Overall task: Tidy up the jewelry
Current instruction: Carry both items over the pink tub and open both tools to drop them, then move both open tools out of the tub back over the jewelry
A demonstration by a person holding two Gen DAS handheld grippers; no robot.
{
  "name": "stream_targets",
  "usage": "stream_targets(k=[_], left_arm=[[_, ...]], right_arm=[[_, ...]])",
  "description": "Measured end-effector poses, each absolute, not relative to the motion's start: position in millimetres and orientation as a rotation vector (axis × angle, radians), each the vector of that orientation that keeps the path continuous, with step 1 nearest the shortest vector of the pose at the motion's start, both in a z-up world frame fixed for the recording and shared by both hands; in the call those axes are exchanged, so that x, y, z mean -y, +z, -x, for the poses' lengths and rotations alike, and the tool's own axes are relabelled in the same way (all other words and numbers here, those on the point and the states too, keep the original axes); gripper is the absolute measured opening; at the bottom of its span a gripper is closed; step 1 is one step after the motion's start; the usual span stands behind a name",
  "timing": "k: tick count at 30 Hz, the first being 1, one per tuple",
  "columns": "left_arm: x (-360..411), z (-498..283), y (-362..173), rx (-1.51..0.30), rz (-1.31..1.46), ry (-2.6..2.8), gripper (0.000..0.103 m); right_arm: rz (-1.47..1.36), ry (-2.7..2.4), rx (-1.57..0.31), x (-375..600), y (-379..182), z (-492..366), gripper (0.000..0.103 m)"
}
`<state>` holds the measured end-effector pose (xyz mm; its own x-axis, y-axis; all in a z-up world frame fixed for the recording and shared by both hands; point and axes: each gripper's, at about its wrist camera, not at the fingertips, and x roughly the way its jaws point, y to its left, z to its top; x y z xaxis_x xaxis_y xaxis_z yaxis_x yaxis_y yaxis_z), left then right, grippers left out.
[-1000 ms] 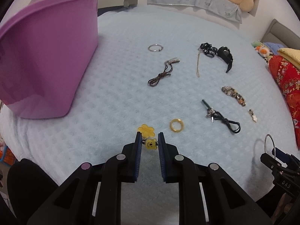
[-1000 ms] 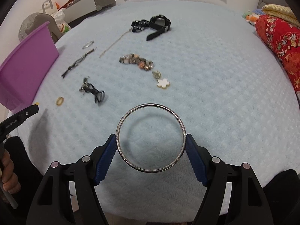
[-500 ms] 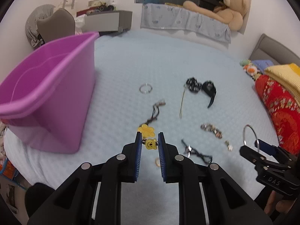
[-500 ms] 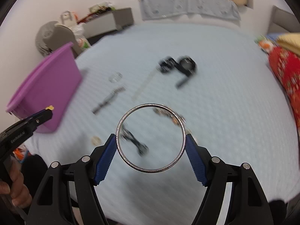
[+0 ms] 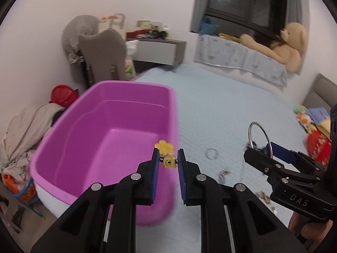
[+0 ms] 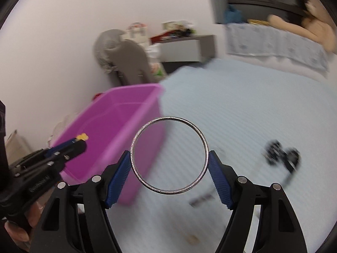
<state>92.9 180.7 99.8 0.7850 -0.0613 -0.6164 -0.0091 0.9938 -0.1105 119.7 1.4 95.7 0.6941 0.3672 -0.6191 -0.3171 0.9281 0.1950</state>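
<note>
My left gripper (image 5: 167, 162) is shut on a yellow bear-and-flower charm (image 5: 169, 161) and holds it up at the near right rim of the purple tub (image 5: 101, 130). My right gripper (image 6: 169, 164) is shut on a large silver bangle (image 6: 134, 162), held upright in the air to the right of the tub (image 6: 126, 113). The bangle (image 5: 249, 133) and right gripper (image 5: 261, 149) also show in the left wrist view. The left gripper (image 6: 79, 141) with the charm (image 6: 82, 136) shows in the right wrist view, over the tub.
Loose jewelry lies on the light blue bedspread (image 5: 221, 113): a small silver ring (image 5: 211, 154), a black watch and bracelet (image 6: 282, 154), beads (image 5: 263, 197). A grey chair (image 5: 103, 52), clothes pile (image 5: 23, 130) and red basket (image 5: 63, 97) stand left of the bed.
Both grippers have risen and swung left toward the purple tub, each still holding its item. The tub's inside has come into view.
</note>
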Motion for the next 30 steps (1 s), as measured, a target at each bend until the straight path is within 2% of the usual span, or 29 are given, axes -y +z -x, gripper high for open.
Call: stream_targets(k=[5, 10, 21, 22, 23, 24, 25, 26, 27, 30], left_arm=[[-236, -117, 98, -0.683, 0.152, 0.083, 0.017], [-273, -138, 80, -0.739, 0.187, 0.161, 0.017], [-304, -160, 49, -0.854, 0.206, 0.255, 0.018], [-306, -161, 48, -0.863, 0.212, 0.262, 0.022], [-307, -161, 47, -0.868, 0.214, 0.269, 0.036], [-308, -161, 46, -0.865, 0.213, 0.278, 0.046], [-308, -160, 47, -0.857, 0.209, 0.286, 0.069], [-308, -158, 49, -0.837, 0.2, 0.303, 0.079], [-308, -155, 50, -0.82, 0.189, 0.317, 0.08], [-307, -156, 51, -0.827, 0.183, 0.33, 0.08]], right_arm=[[-0.047, 0.513, -0.726, -75, 109, -166, 0.071], [-0.005, 0.572, -0.801, -127, 99, -200, 0.071], [0.093, 0.545, -0.936, -174, 66, -246, 0.071], [0.1, 0.534, -0.943, -175, 66, -248, 0.071], [0.1, 0.527, -0.948, -177, 65, -250, 0.071], [0.095, 0.526, -0.954, -175, 64, -252, 0.072], [0.092, 0.524, -0.957, -176, 63, -258, 0.072], [0.096, 0.517, -0.956, -175, 64, -258, 0.074], [0.104, 0.508, -0.953, -175, 64, -259, 0.078], [0.112, 0.493, -0.945, -170, 65, -258, 0.078]])
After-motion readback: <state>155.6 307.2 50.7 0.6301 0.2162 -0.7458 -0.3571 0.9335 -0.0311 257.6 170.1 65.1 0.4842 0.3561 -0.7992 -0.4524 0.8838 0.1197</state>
